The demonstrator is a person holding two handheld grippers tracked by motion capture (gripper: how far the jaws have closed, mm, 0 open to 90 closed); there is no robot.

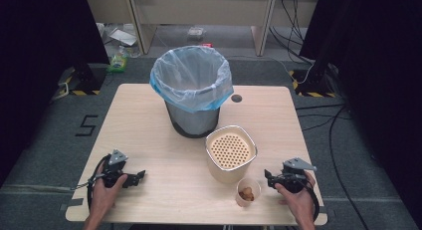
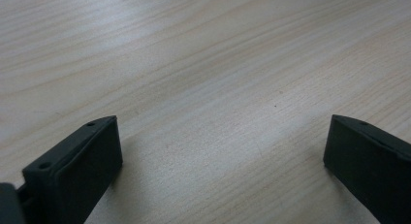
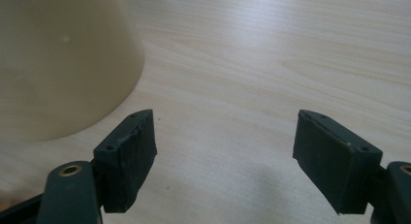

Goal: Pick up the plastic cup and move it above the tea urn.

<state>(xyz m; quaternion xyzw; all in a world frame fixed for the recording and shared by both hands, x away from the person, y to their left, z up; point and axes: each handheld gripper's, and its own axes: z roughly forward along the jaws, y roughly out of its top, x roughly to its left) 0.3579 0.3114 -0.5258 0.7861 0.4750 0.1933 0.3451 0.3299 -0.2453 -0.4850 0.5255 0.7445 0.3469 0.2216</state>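
Your right gripper rests on the table, jaws spread and empty. The small cup of food scraps stands just beside its tips. Close squarely on the cup's wall, gently. Your left gripper lies spread, well apart.

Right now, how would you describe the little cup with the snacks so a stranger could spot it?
Find the tall grey bin with the pale blue liner on the wooden table. Nearer the person stands a cream container with a perforated lid. The small translucent cup sits just before it, the only open vessel holding brown pieces.
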